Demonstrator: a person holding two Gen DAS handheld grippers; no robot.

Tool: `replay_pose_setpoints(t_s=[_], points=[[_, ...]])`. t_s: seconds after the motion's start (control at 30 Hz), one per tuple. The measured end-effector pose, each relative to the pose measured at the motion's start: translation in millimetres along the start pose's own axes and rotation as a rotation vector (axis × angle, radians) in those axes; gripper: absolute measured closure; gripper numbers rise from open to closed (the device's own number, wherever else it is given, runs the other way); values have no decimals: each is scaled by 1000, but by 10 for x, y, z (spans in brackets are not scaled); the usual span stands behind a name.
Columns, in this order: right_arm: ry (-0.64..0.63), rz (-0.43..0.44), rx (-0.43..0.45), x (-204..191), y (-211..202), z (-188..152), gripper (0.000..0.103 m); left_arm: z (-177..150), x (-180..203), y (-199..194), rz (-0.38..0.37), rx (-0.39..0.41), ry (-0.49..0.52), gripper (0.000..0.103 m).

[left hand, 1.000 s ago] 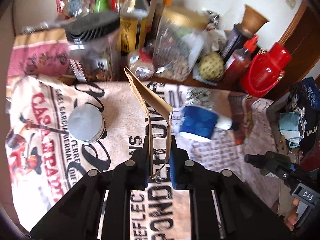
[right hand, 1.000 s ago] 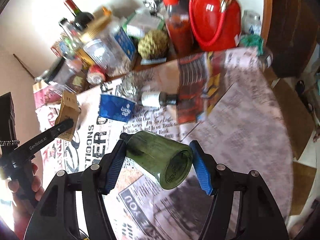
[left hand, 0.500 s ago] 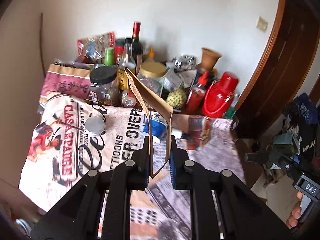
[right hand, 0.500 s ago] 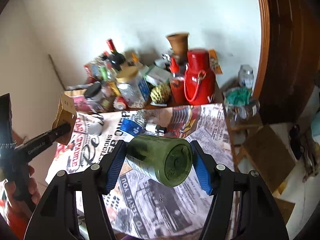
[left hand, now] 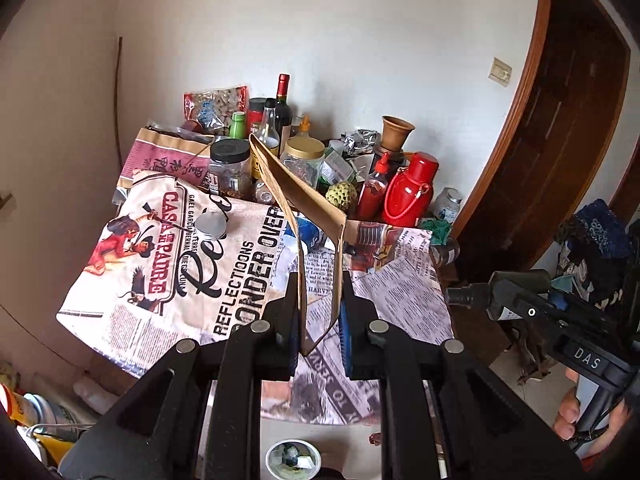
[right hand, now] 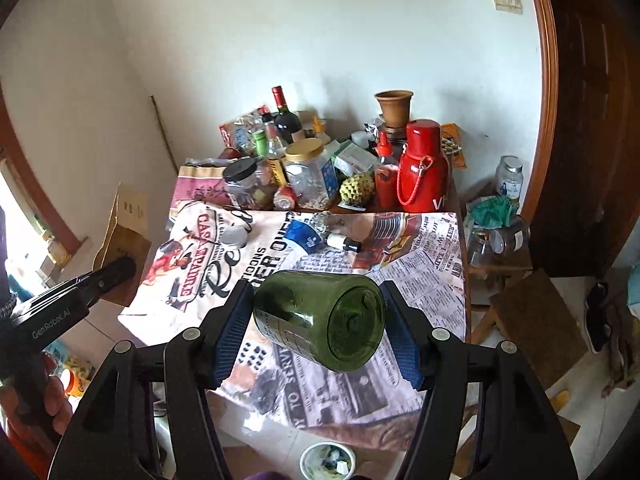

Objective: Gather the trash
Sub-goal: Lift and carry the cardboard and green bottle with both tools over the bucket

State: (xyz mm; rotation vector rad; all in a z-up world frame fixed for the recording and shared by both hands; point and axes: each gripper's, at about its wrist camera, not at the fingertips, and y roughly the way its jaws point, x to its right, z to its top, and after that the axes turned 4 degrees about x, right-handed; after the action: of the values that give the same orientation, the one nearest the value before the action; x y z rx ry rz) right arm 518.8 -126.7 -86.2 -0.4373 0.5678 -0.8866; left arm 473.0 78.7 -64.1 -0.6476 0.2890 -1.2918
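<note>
My left gripper [left hand: 320, 332] is shut on the lower edge of a flattened brown cardboard carton [left hand: 304, 196], which stands up above the cloth-covered table [left hand: 132, 320]. In the right wrist view the same carton [right hand: 126, 232] and left gripper [right hand: 116, 272] hang off the table's left side. My right gripper [right hand: 320, 332] is shut on a dark green glass bottle [right hand: 320, 320] lying crosswise, base toward the camera, above the table's near edge. A blue paper cup [right hand: 304, 236], a small dropper bottle [right hand: 344, 243] and a silver tin [left hand: 212, 226] lie on the cloth.
Jars, bottles and a red flask [right hand: 420, 168] crowd the table's back edge by the wall. A small white bin [right hand: 328, 460] holding scraps sits on the floor below the near edge. A wooden stool with jars [right hand: 500, 240] and a dark door stand to the right.
Both grippers have drawn back and risen away from the table, each keeping its hold. The table now looks smaller and the floor bin has come into view.
</note>
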Motion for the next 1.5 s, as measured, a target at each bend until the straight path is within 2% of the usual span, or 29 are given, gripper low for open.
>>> replay_pose_setpoints(t_s=[0.23, 0.37, 0.4, 0.57, 0.8, 1.17, 1.3, 1.5], points=[[2, -40, 63, -303, -437, -207, 43, -197, -135, -504, -62, 29, 32, 88], [21, -82, 95, -596, -715, -479, 43, -395, -270, -836, -110, 30, 73, 88], [29, -88, 98, -647, -760, -541, 51, -448, -307, -909, -119, 28, 85, 88], [61, -119, 84, -959, -927, -955, 55, -827, -592, -1299, -164, -4, 117, 88], [110, -138, -34, -1267, -805, -1599, 58, -1346, -941, -1570, -175, -95, 131, 88], [181, -180, -161, -1244, -789, -2215, 60, -1902, -1010, -1503, -215, -243, 151, 88], [179, -209, -214, -1119, -700, -2431, 60, -2167, -961, -1307, -229, -308, 145, 88], [181, -219, -294, -826, -440, -2846, 60, -2721, -841, -773, -221, -421, 151, 88]])
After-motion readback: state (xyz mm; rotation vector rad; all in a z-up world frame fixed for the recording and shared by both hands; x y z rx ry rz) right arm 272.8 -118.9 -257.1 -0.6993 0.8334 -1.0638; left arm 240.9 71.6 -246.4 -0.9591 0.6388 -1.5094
